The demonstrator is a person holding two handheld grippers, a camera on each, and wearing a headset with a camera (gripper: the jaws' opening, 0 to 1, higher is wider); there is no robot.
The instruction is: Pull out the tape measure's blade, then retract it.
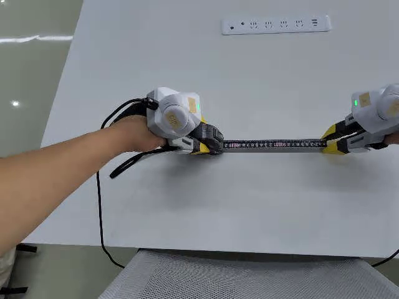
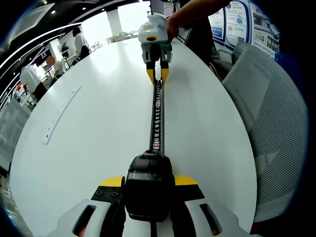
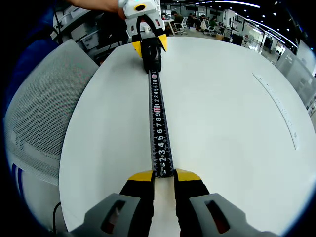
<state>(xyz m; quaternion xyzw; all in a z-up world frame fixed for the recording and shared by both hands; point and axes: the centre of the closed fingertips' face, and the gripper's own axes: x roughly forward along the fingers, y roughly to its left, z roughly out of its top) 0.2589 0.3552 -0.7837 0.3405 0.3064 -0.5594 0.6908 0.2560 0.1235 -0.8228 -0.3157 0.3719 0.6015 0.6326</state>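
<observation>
On the left, the person's hand is wrapped around the left gripper, with a black cable trailing off the near edge of the white table. That gripper's jaws are clamped tight on the tape measure. In the left gripper view the black case sits squeezed between the two yellow-tipped fingers, with no slack on either side.

Moving right, the blade is out. It runs in a straight line just above the tabletop, from the case across the middle of the table, with its numbers facing up. The right gripper view shows the printed scale running down the blade right to the low numbers.

At the right end, the right gripper has the blade's tip. Its jaws are closed to a narrow slot and pinch the end of the blade between the yellow pads. The two grippers face each other, well apart, and the blade spans the gap between them.

At the far side of the table lies a white power strip. At the near edge is the mesh back of a chair.
</observation>
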